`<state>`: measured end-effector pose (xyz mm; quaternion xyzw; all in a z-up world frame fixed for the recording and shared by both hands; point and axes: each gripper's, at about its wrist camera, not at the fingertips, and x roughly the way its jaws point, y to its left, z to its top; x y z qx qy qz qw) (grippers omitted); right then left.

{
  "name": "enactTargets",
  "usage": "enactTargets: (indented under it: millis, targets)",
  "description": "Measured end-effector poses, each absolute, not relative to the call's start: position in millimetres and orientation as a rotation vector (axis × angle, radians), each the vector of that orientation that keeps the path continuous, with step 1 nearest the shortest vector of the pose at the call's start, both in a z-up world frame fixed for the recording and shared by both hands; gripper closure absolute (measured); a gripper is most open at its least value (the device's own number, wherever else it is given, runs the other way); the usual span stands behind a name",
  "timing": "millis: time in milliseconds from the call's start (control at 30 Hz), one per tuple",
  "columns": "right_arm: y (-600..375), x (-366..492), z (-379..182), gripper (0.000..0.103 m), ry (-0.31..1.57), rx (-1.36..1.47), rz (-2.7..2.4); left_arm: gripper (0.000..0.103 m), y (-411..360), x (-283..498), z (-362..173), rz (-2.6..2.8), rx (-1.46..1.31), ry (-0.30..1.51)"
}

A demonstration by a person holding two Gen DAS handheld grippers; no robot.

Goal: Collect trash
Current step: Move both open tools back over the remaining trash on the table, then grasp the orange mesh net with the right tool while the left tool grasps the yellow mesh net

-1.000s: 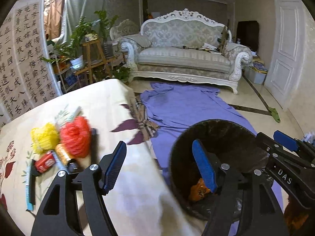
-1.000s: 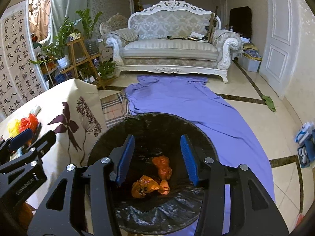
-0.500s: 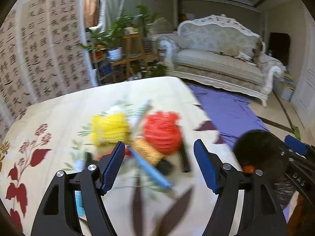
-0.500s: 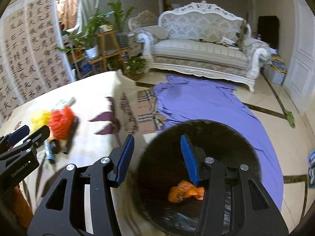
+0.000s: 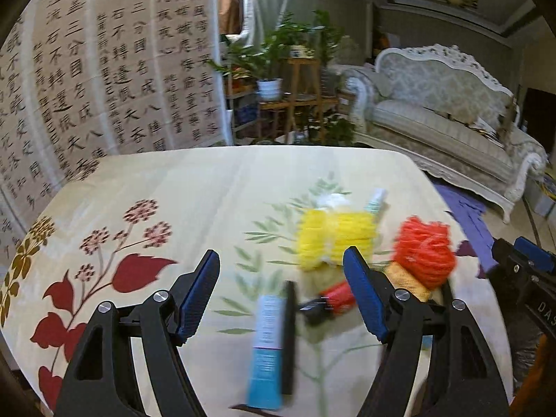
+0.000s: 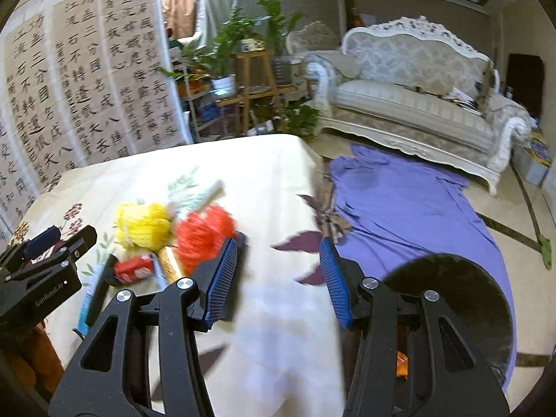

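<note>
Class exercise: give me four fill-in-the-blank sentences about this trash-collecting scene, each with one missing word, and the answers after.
1. The mesh ball beside the yellow mesh ball is ____.
2. The trash bin on the floor is ____ in colour.
3. Nothing lies between the right claw's ____.
4. The cloth before the sofa is ____.

Answers: red; black; fingers; purple

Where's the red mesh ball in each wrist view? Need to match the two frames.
Left wrist: red mesh ball sits right of centre on the tablecloth, just right of the yellow mesh ball.
Right wrist: red mesh ball sits left of centre, just above the tip of that gripper's left finger, again right of the yellow mesh ball.
Shared landmark: the white sofa at upper right in both.
</note>
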<state>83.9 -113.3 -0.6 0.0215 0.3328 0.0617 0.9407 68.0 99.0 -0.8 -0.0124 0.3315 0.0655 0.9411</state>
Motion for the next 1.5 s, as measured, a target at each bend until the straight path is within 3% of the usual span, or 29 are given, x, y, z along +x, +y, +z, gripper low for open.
enactTargets:
  millis: [167, 233, 467, 567, 600, 733, 1100, 1500]
  targets:
    - [-88, 97, -3, 0.053, 0.698, 0.019, 0.172, 0.031, 123, 71, -5, 0.169, -0.050, 0.693]
    - [-79, 102, -5, 0.047, 0.708, 0.005, 0.186, 0.031, 130, 71, -6, 0.179, -0.060, 0.693]
    - [-60, 117, -20, 0.047, 0.757, -0.041, 0.193, 0.030, 143, 77, -10, 0.181, -0.076, 0.706]
    - [-57, 120, -27, 0.053, 0.774, -0.053, 0.191, 0.030, 145, 80, -12, 0.174, -0.082, 0.712]
    - [-55, 122, -29, 0.060, 0.787, -0.057, 0.196, 0.030, 145, 81, -13, 0.171, -0.085, 0.714]
    - [-51, 121, -29, 0.063, 0.775, -0.077, 0.194, 0.030, 142, 83, -12, 0.157, -0.089, 0.712]
    - [-83, 116, -2, 0.064, 0.682, -0.042, 0.117, 0.028, 118, 95, -10, 0.096, -0.077, 0.718]
    - [-137, 119, -15, 0.063, 0.697, 0.012, 0.018, 0.024, 78, 115, -14, 0.047, -0.035, 0.746]
